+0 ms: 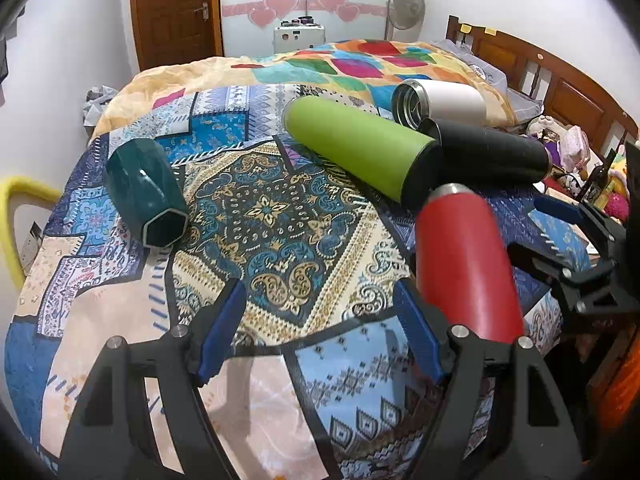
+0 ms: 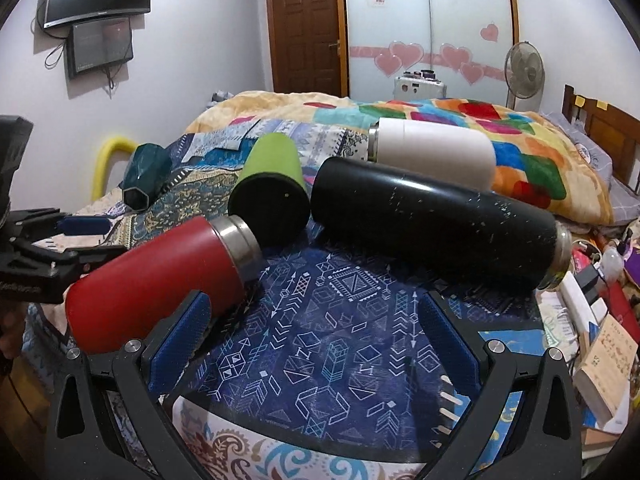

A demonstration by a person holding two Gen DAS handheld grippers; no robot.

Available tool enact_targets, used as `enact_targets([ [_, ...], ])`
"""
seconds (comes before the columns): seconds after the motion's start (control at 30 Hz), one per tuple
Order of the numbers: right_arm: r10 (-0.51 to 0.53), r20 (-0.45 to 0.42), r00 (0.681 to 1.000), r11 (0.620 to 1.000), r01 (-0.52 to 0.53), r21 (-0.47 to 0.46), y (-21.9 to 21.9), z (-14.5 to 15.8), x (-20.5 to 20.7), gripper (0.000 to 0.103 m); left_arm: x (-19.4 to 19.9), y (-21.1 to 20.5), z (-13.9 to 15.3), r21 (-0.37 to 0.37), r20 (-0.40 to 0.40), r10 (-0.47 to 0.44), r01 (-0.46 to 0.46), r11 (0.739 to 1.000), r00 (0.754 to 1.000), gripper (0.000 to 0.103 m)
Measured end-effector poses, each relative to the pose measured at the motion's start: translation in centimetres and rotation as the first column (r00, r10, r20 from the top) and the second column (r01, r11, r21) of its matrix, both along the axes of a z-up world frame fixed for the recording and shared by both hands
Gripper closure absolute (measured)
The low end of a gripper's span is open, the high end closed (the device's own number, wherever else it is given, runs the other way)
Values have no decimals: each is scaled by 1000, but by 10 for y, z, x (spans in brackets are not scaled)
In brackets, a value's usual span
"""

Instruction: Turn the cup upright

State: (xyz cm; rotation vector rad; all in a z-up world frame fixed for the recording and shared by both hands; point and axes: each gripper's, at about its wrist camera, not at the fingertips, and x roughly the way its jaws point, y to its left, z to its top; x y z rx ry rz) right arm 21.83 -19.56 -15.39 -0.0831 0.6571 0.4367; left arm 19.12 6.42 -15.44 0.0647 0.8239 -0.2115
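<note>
Several cups lie on their sides on a patterned cloth [image 1: 280, 216] over the bed. A dark green faceted cup [image 1: 146, 192] lies at the left. A lime green flask [image 1: 356, 146], a white flask [image 1: 440, 106], a black flask [image 1: 492, 152] and a red flask [image 1: 466, 268] lie at the right. My left gripper [image 1: 320, 328] is open and empty, its right finger beside the red flask. My right gripper [image 2: 308, 340] is open and empty over the blue cloth, with the red flask [image 2: 156, 280] at its left finger and the black flask [image 2: 436, 224] ahead.
The colourful quilt [image 1: 360, 60] is bunched behind the cups. A wooden headboard [image 1: 560, 80] and clutter stand at the right. A yellow bar [image 1: 16, 216] is at the left edge. Books and boxes [image 2: 600, 360] lie at the right of the bed.
</note>
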Motion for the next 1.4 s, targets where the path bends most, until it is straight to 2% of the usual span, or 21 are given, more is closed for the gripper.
enact_targets([
  [0.5,56,-4,998,995,-56,-77,9,6,8,0,-28,-17,-6,-50,6,-41,41,998,999,28],
  [0.8,120,-45,992,993,-121,-9,18,37,9,0,-38,-6,4,-42,74,10,-7,999,997,28],
  [0.93,157,-95,983,987,-158,-2,40,39,15,0,-47,-2,1,-30,93,19,-16,999,996,28],
  [1.0,173,-146,974,985,-174,10,52,34,21,1,-51,-1,0,-19,103,21,-19,1000,994,28],
  [1.13,219,-245,944,975,-219,29,72,21,26,13,-61,4,-2,-23,113,16,-13,1000,994,28],
  [1.4,259,-373,891,962,-272,20,105,7,29,15,-72,20,3,-9,157,46,-45,999,986,28],
])
